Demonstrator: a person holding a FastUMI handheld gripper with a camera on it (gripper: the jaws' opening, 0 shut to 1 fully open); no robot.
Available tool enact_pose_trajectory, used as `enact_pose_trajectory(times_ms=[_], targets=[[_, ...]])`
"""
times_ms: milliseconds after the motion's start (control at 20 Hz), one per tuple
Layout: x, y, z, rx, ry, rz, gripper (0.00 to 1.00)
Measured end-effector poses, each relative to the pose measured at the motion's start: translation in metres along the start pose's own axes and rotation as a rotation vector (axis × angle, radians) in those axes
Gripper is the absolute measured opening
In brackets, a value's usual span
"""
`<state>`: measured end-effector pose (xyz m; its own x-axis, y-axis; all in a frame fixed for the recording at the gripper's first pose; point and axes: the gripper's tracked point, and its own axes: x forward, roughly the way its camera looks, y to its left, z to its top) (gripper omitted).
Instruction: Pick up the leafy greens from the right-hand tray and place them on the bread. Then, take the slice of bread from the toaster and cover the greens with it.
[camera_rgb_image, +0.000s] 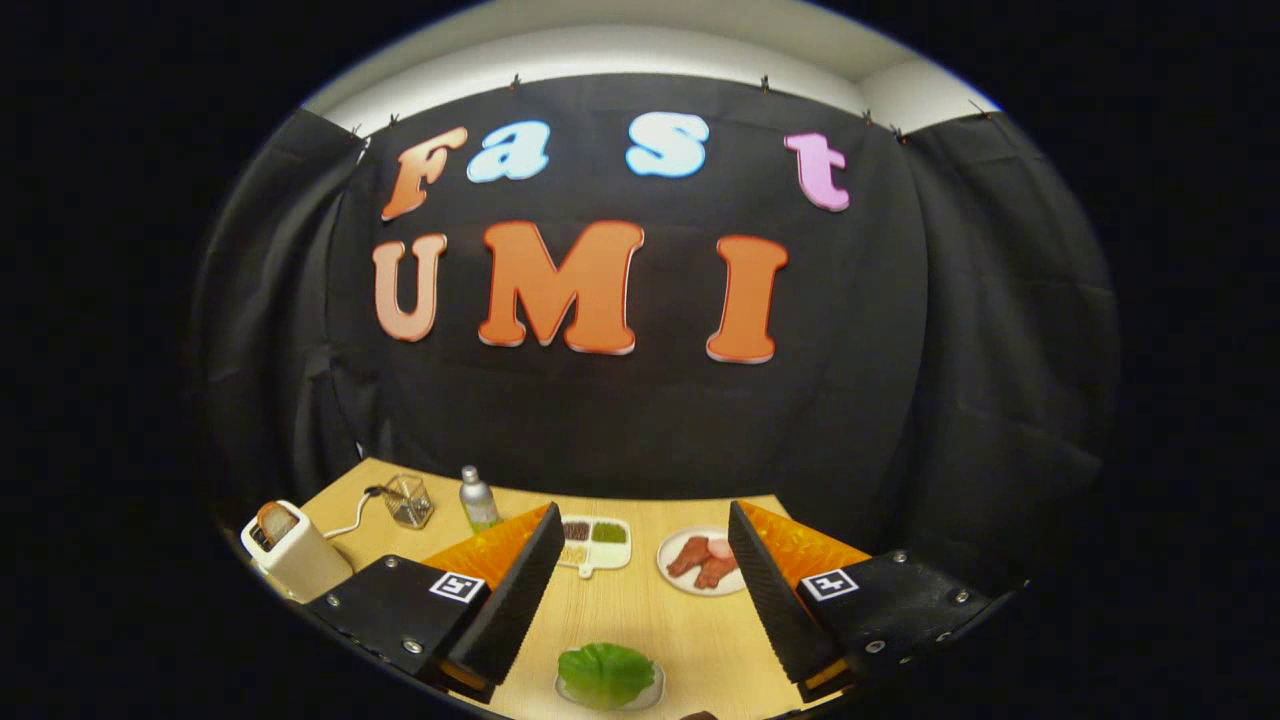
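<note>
1. Starting at the far left of the table (640, 610), the toaster (293, 555) stands pale and boxy, with a slice of bread (275, 520) poking up out of its slot. That slice has not been taken, so the second half of the task looks untouched.
2. Just right of the toaster sit a clear glass cup (408, 500) and a small silver bottle (478, 498), both near the back edge of the table and apart from each other.
3. Next comes the gripper (640, 590): its two fingers are spread wide apart and hold nothing, the left finger (520, 590) and the right finger (770, 600) angled like an open V.
4. Beyond the fingers, seen in the gap between them, lies a white divided tray (597, 543) with small portions of brown, green and yellow food.
5. Low in the gap, between the finger bases and close to the camera, lie the leafy greens (605, 675): a glossy, bright green, crinkled leaf resting on something pale. Whether that is the bread or a dish I cannot tell, so whether the first step is done is uncertain.
6. Further right, beyond the right finger and partly behind its tip, a white plate (672, 565) carries reddish-brown pieces of meat (702, 560).
7. My judgement: at most the greens are placed, and the covering slice remains to be fetched.
</note>
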<state>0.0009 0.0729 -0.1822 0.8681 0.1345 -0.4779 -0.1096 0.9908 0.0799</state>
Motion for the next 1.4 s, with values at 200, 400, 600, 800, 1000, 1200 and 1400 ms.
enact_pose_trajectory(times_ms=[200,400,600,800,1000,1200,1400], targets=[[0.014,0.010,-0.059,0.041,0.198,0.041,0.99],[0.024,0.019,-0.114,0.049,0.357,0.076,0.99],[0.026,0.026,-0.166,0.048,0.514,0.105,0.99],[0.025,0.030,-0.215,0.026,0.661,0.121,0.99],[0.033,0.035,-0.246,0.026,0.758,0.133,0.99],[0.036,0.037,-0.281,0.005,0.860,0.120,0.98],[0.039,0.038,-0.305,0.006,0.940,0.099,0.97]])
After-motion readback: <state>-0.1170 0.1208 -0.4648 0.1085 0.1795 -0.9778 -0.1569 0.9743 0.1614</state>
